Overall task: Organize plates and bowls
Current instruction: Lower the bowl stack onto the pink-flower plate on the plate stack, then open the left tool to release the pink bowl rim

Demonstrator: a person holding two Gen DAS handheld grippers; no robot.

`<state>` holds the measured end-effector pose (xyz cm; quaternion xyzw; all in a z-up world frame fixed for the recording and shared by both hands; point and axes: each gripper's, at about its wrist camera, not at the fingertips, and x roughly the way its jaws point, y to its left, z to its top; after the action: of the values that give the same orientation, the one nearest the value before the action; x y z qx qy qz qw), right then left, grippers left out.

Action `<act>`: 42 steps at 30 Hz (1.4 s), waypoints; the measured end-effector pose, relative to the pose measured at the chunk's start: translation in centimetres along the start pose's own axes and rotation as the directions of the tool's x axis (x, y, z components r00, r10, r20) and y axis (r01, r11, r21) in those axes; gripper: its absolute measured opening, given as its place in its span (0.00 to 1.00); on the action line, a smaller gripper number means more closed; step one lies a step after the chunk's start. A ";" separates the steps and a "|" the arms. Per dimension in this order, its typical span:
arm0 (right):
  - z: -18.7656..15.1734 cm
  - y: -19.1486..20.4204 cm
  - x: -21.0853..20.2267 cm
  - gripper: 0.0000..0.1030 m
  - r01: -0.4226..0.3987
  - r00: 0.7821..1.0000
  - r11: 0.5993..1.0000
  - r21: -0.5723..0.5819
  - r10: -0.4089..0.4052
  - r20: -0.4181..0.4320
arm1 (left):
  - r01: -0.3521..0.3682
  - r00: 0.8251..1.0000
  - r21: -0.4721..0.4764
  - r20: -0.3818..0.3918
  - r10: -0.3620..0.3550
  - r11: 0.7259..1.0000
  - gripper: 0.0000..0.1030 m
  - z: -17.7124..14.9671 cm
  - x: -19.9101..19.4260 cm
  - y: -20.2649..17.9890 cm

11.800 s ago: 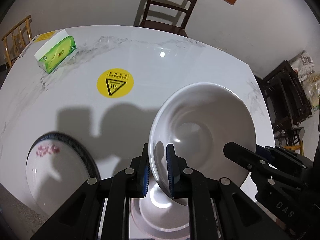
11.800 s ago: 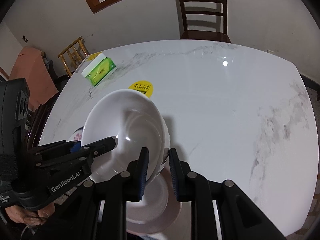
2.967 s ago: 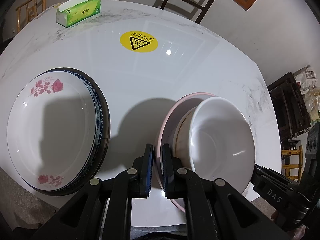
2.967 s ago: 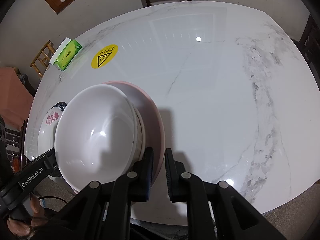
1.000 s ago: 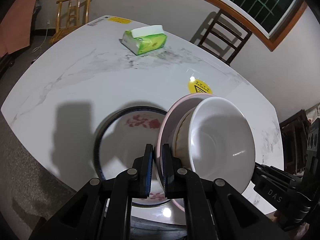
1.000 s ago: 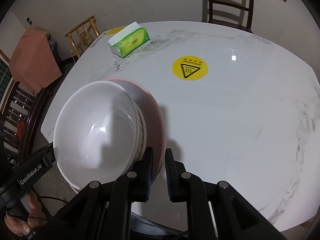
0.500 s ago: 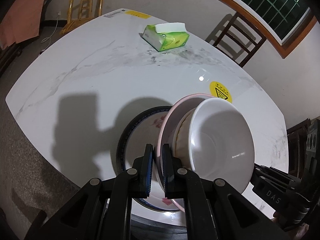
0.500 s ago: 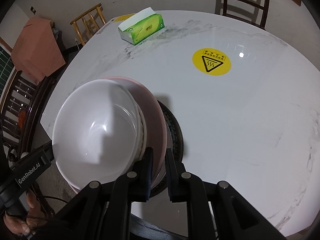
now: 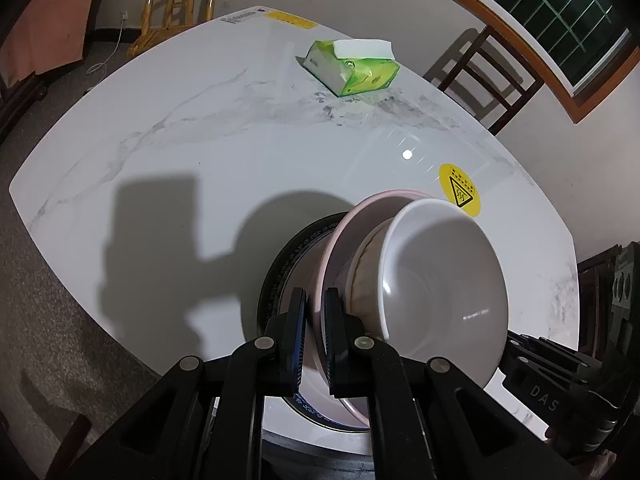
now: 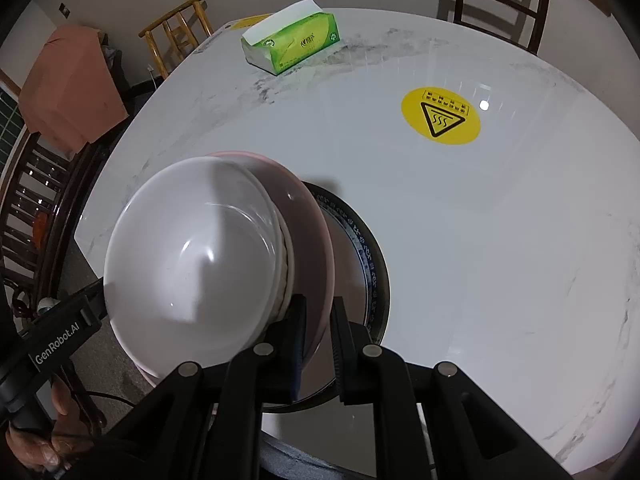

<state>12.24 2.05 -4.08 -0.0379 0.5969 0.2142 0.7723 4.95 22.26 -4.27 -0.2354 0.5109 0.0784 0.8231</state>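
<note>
Both hand-held grippers clamp the same pink plate (image 9: 344, 240): the left hand-held gripper (image 9: 315, 334) pinches its near rim from one side, and the right hand-held gripper (image 10: 318, 340) pinches the rim from the opposite side, each with its jaws closed tight on the thin edge. The plate carries two nested bowls, a cream bowl (image 9: 366, 264) underneath and a white bowl (image 9: 444, 292) on top. This stack hangs tilted over a blue-rimmed plate (image 10: 370, 264) that lies near the worktop's near edge; whether the pink plate touches it cannot be told. Farther out on the white marble worktop (image 10: 480, 220) sits a round yellow sticker (image 10: 440, 116), and beyond it a green tissue box (image 10: 294, 42). Wooden chairs (image 9: 178, 0) stand around the worktop.
</note>
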 end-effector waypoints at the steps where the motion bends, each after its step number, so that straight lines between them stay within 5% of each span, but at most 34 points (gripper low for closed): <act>1: 0.0 0.0 0.0 0.12 0.002 1.000 1.000 -0.001 -0.002 0.000 | 0.003 1.000 -0.001 -0.002 -0.003 1.000 0.04 0.0 0.1 0.1; 32: -0.6 0.2 -0.5 0.14 0.031 0.999 0.999 -0.011 -0.030 0.029 | 0.003 1.000 -0.001 -0.001 -0.003 1.000 0.06 -0.1 0.3 0.1; 42: -0.8 -0.7 -1.0 0.36 0.058 0.997 0.998 0.010 -0.059 0.051 | -0.021 1.000 0.002 0.020 0.021 1.000 0.21 0.0 0.0 0.6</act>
<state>11.57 0.87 -3.50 -0.0465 0.5765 0.1897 0.7934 4.73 22.76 -4.48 -0.2284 0.5051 0.0887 0.8276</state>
